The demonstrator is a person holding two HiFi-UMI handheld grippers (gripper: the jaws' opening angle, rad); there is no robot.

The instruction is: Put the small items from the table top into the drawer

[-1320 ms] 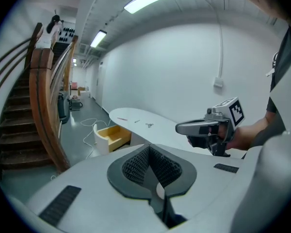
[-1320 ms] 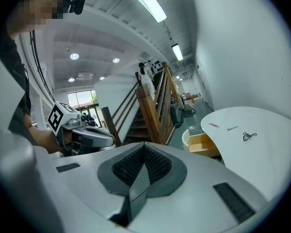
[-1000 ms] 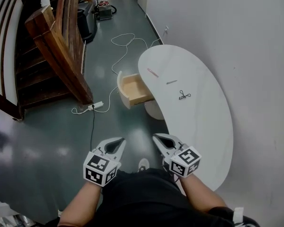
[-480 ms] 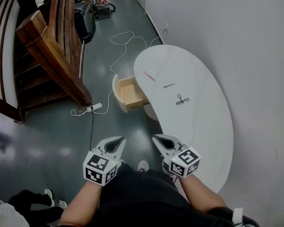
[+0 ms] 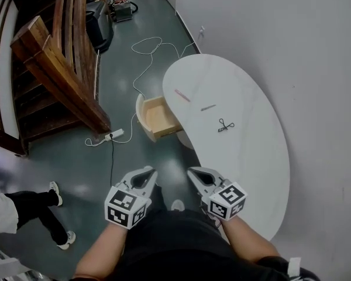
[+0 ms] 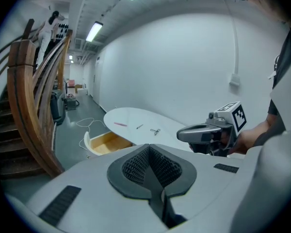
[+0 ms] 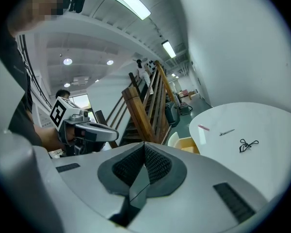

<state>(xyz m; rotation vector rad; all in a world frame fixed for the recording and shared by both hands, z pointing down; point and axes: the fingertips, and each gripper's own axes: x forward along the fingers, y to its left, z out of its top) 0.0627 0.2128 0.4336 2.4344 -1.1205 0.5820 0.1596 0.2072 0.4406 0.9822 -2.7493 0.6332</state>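
Observation:
A white curved table [image 5: 251, 157] carries three small items: a pink stick [image 5: 182, 95], a thin grey metal piece [image 5: 209, 107] and a black wire-like item [image 5: 225, 125]. An open wooden drawer [image 5: 155, 117] juts out from the table's left side and looks empty. My left gripper [image 5: 148, 171] and right gripper [image 5: 193, 171] are held side by side near my body, well short of the table, both shut and empty. The same three items show as the pink stick [image 7: 203, 127], the metal piece [image 7: 227, 131] and the black item [image 7: 248, 145] in the right gripper view.
A wooden staircase [image 5: 58, 69] stands left of the drawer. A white cable and power strip [image 5: 110, 136] lie on the grey floor. Another person's legs [image 5: 35, 206] are at the lower left. A white wall [image 5: 281, 45] runs behind the table.
The table and drawer have drifted slightly left and nearer in the head view. Another person's legs have come into view at the lower left. Both grippers stay shut.

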